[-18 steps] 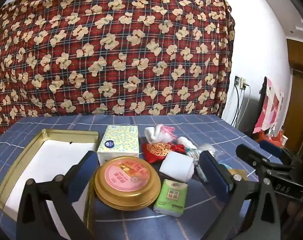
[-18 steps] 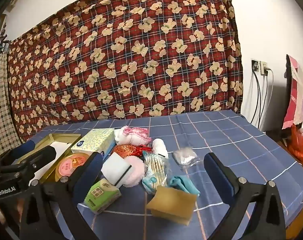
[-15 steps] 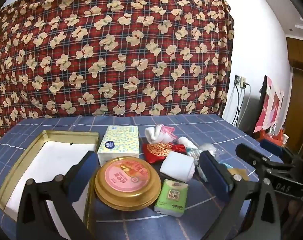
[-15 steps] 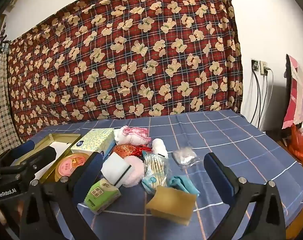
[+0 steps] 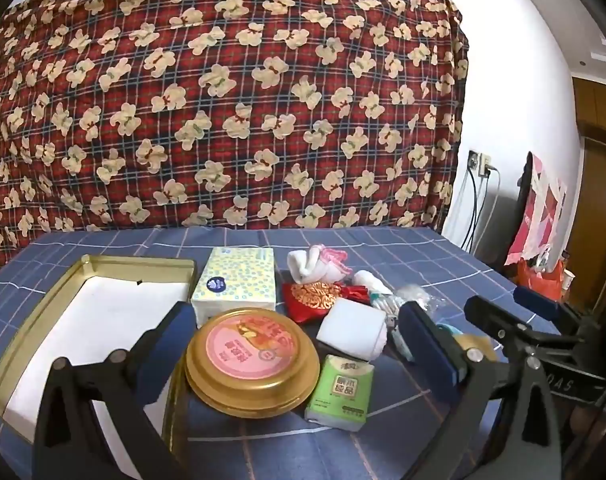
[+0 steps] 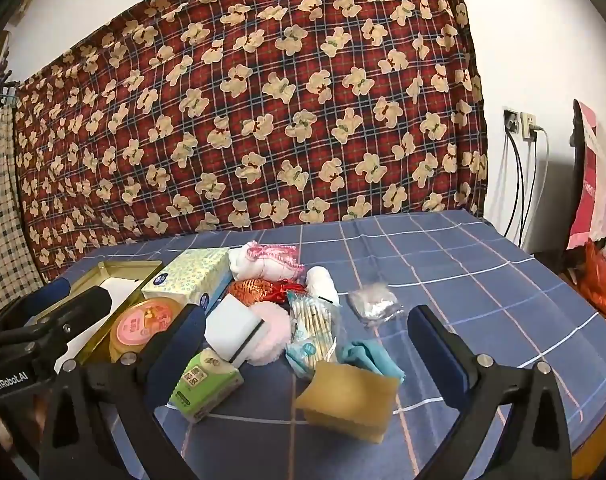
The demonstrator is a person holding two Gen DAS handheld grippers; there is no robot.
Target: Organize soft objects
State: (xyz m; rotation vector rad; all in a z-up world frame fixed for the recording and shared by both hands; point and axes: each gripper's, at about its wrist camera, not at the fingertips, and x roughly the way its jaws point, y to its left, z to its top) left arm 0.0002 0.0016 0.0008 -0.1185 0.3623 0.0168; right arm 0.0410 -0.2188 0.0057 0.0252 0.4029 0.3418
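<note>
our left gripper (image 5: 299, 354) stands wide open and holds nothing; between its fingers we see the round gold tin (image 5: 251, 360), which leans on the rim of the open gold tray (image 5: 31, 344). our right gripper (image 6: 303, 350) is also wide open and empty, above the yellow sponge (image 6: 349, 398) and the teal cloth (image 6: 369, 358). only the right view shows the pink puff (image 6: 269, 334) and the pack of cotton swabs (image 6: 313, 326) clearly. both views show the green tissue pack (image 5: 341, 392), the white sponge (image 5: 353, 334), the red pouch (image 5: 313, 296) and the tissue box (image 5: 237, 280) on the blue checked tabletop (image 6: 483, 272). the left view shows all of the tray's white inside.
</note>
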